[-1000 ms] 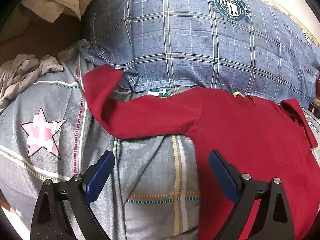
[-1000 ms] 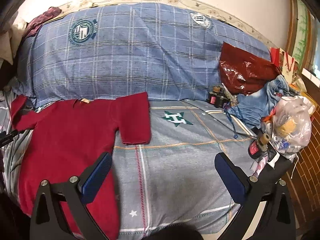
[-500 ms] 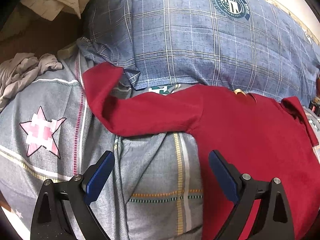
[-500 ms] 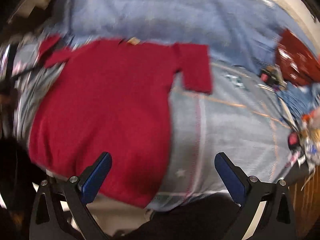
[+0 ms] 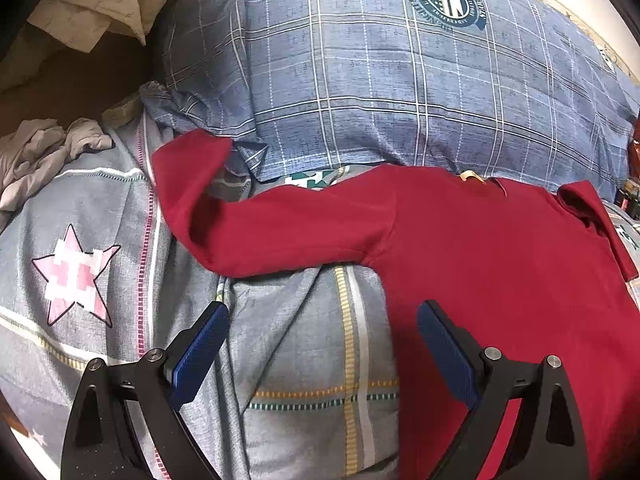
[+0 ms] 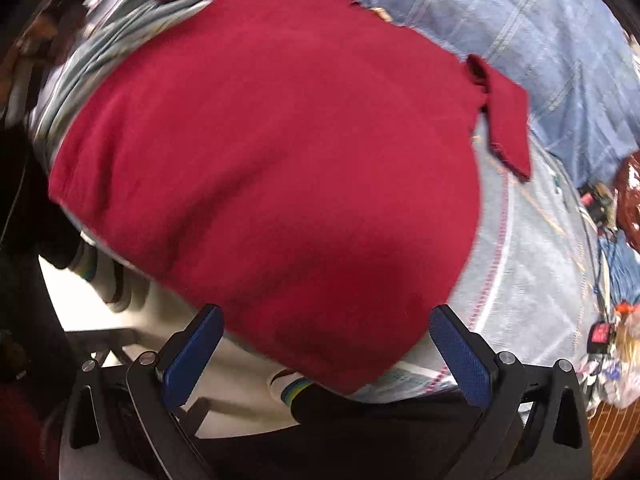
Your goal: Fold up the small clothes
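Note:
A dark red short-sleeved shirt (image 5: 500,264) lies spread flat on the grey patterned bedsheet (image 5: 100,208), collar toward the blue plaid quilt. Its left sleeve (image 5: 256,228) stretches out to the left. My left gripper (image 5: 324,344) is open and empty, hovering over the sheet just below that sleeve, its right finger over the shirt's side. In the right wrist view the shirt (image 6: 280,140) fills the frame; its right sleeve (image 6: 508,120) lies flat. My right gripper (image 6: 326,344) is open and empty, just off the shirt's bottom hem at the bed's near edge.
A blue plaid quilt (image 5: 400,80) is bunched along the back of the bed. Grey clothing (image 5: 44,152) and beige fabric (image 5: 92,12) lie at the left. Bags, cables and small items (image 6: 608,240) crowd the bed's right side. The floor (image 6: 132,312) shows below the bed edge.
The right gripper has swung left and down from the bare sheet to the shirt's bottom hem, with motion blur. The left gripper has barely moved.

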A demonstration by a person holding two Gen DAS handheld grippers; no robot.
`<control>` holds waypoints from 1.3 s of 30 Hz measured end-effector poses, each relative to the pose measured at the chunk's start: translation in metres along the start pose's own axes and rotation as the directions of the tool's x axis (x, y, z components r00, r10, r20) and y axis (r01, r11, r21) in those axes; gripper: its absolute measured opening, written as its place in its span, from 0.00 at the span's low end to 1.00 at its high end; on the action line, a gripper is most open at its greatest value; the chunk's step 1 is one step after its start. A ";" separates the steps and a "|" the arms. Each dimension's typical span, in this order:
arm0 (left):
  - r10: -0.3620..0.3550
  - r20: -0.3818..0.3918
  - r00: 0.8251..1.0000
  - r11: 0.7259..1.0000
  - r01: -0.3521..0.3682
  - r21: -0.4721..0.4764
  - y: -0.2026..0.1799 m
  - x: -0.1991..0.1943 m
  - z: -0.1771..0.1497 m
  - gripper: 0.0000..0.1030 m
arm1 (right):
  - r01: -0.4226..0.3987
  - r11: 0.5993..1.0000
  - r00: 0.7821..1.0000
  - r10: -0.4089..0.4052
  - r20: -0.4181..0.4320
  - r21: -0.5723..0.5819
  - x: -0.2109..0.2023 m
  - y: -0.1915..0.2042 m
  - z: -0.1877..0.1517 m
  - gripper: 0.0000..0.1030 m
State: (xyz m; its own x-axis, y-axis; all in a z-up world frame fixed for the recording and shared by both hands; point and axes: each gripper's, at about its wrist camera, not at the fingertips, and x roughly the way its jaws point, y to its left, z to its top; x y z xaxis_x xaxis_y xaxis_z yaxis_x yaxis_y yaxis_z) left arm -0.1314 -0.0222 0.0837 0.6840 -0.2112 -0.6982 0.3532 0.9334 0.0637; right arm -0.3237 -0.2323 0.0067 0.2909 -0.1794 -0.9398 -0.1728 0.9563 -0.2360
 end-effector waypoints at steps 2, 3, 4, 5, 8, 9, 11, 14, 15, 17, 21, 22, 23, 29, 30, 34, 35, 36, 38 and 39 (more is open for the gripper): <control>0.002 0.001 1.000 1.000 -0.002 0.007 -0.002 0.000 0.000 0.92 | -0.011 1.000 1.000 0.011 -0.005 -0.005 0.002 0.002 -0.002 1.00; 0.002 0.000 1.000 1.000 -0.002 0.011 -0.002 0.001 0.000 0.92 | -0.015 1.000 1.000 0.015 -0.005 -0.006 0.004 0.001 -0.002 1.00; 0.002 -0.001 1.000 1.000 -0.002 0.013 -0.003 0.001 -0.001 0.92 | -0.018 1.000 1.000 0.018 -0.006 -0.005 0.005 0.000 -0.002 1.00; 0.002 -0.002 1.000 1.000 -0.002 0.015 -0.003 0.001 -0.001 0.92 | -0.018 1.000 1.000 0.018 -0.007 -0.004 0.008 -0.001 0.001 1.00; 0.002 -0.005 1.000 1.000 -0.002 0.018 -0.004 0.002 -0.001 0.92 | -0.017 1.000 1.000 0.017 -0.004 0.004 0.011 0.000 0.002 1.00; 0.003 -0.007 1.000 1.000 -0.003 0.019 -0.005 0.003 -0.001 0.92 | -0.020 1.000 1.000 0.020 -0.001 0.011 0.011 -0.002 0.002 1.00; 0.002 -0.009 1.000 1.000 -0.001 0.019 -0.006 0.003 0.000 0.92 | -0.031 0.999 1.000 0.030 0.005 0.032 0.012 -0.008 0.003 1.00; -0.009 -0.015 1.000 1.000 0.009 0.007 -0.005 0.004 0.001 0.92 | -0.045 0.997 0.999 0.044 0.029 0.061 0.010 -0.016 0.008 0.99; -0.010 -0.015 1.000 1.000 0.010 -0.003 -0.004 0.005 0.002 0.92 | -0.054 0.996 0.998 0.050 0.046 0.076 0.008 -0.020 0.012 0.99; -0.002 -0.018 1.000 1.000 0.001 -0.023 0.000 0.008 0.004 0.92 | -0.076 0.991 0.994 0.066 0.092 0.112 0.002 -0.029 0.020 0.99; -0.003 -0.038 0.999 0.997 0.000 -0.079 0.008 0.015 0.007 0.92 | -0.165 0.963 0.962 0.109 0.249 0.214 -0.012 -0.061 0.050 0.99; -0.003 -0.040 0.999 0.995 -0.001 -0.097 0.012 0.016 0.009 0.92 | -0.196 0.950 0.950 0.122 0.287 0.243 -0.013 -0.070 0.062 0.99; -0.001 -0.037 0.999 0.994 -0.003 -0.110 0.015 0.016 0.010 0.92 | -0.226 0.939 0.939 0.139 0.315 0.259 -0.012 -0.075 0.070 0.99; 0.047 -0.028 0.999 0.973 -0.052 -0.226 0.047 0.022 0.017 0.92 | -0.364 0.884 0.892 0.239 0.385 0.294 0.014 -0.084 0.132 0.90; 0.067 -0.032 0.997 0.969 -0.073 -0.238 0.055 0.024 0.020 0.92 | -0.370 0.885 0.889 0.249 0.385 0.282 0.018 -0.081 0.141 0.89; 0.139 -0.041 0.989 0.954 -0.145 -0.261 0.079 0.034 0.033 0.92 | -0.380 0.892 0.891 0.281 0.357 0.246 0.037 -0.062 0.175 0.84; 0.155 -0.041 0.987 0.949 -0.160 -0.272 0.085 0.035 0.035 0.92 | -0.406 0.879 0.881 0.304 0.363 0.250 0.040 -0.061 0.184 0.83; 0.168 -0.041 0.985 0.940 -0.173 -0.293 0.091 0.036 0.037 0.92 | -0.432 0.865 0.868 0.322 0.379 0.254 0.039 -0.058 0.192 0.83; 0.179 -0.042 0.983 0.924 -0.183 -0.337 0.101 0.040 0.038 0.92 | -0.502 0.827 0.823 0.368 0.433 0.252 0.033 -0.054 0.210 0.84; 0.187 -0.048 0.981 0.913 -0.192 -0.361 0.106 0.043 0.037 0.92 | -0.555 0.799 0.785 0.410 0.464 0.233 0.029 -0.049 0.226 0.84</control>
State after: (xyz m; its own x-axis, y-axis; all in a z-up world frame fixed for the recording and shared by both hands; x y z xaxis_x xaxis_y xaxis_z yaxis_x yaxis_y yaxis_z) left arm -0.0407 0.0567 0.0869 0.7069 -0.0184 -0.7071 -0.0391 0.9971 -0.0650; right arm -0.0941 -0.2325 0.0464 0.5942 0.3587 -0.7199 -0.0804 0.9170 0.3906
